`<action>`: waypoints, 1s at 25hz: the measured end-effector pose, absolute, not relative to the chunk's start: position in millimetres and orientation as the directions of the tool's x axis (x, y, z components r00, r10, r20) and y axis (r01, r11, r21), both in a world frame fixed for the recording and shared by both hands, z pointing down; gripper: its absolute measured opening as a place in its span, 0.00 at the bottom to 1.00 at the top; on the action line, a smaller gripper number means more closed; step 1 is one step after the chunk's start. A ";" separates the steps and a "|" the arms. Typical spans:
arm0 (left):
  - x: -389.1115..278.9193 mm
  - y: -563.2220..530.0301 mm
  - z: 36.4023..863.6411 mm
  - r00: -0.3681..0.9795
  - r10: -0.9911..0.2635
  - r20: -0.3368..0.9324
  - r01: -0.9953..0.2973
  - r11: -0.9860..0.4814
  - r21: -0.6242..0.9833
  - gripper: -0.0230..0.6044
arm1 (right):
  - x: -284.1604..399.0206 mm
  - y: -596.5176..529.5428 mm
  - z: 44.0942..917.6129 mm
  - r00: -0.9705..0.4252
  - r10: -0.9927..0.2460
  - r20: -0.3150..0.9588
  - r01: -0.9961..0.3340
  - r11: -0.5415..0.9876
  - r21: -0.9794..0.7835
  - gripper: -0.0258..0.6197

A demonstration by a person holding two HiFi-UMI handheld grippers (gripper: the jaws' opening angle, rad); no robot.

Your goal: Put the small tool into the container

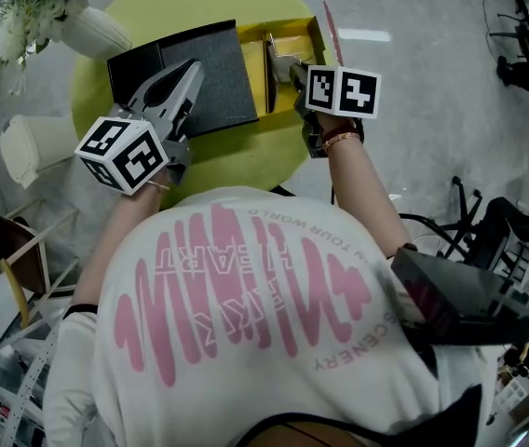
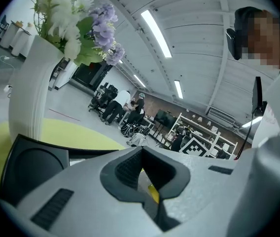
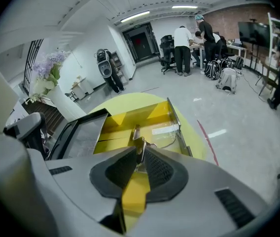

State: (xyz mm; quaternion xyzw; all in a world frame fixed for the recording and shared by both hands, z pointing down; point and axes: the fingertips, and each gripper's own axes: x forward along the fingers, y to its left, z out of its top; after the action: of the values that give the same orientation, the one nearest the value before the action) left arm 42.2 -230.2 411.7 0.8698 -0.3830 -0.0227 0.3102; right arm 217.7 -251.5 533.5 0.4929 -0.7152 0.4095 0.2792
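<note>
A small metal tool (image 3: pixel 138 138) stands between the tips of my right gripper (image 3: pixel 140 149), whose pads touch it on both sides. This gripper (image 1: pixel 281 66) points steeply down into the open yellow-lined container (image 1: pixel 294 32) at the far side of the round yellow table (image 1: pixel 246 152). The tool hangs over the container's floor (image 3: pixel 130 125). My left gripper (image 1: pixel 190 71) lies nearly level over the black lid (image 1: pixel 218 87) to the left of the container. Its jaws meet at the tips (image 2: pixel 142 151) with nothing between them.
A white vase (image 1: pixel 92 31) of pale and purple flowers stands at the table's far left, close ahead of the left gripper (image 2: pixel 31 88). A cream chair (image 1: pixel 32 147) sits left of the table. Several people work at desks far across the room (image 3: pixel 189 48).
</note>
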 end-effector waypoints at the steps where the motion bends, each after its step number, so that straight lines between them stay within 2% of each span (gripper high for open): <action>1: 41.5 -229.7 412.0 0.705 -0.681 0.197 -0.652 -0.513 0.559 0.05 | 217.6 -251.5 533.7 -0.353 -0.475 0.806 -0.936 0.181 -0.303 0.12; 25: 23.6 -215.4 413.6 0.707 -0.678 0.201 -0.654 -0.519 0.550 0.05 | 217.2 -251.4 535.0 -0.205 -0.476 0.855 -0.970 0.216 -0.112 0.14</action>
State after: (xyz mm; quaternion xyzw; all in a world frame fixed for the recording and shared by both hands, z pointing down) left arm 23.6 -215.4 413.6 0.8713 -0.3823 -0.0194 0.3070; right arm 217.2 -251.4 535.0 0.5210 -0.6940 0.3475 0.3552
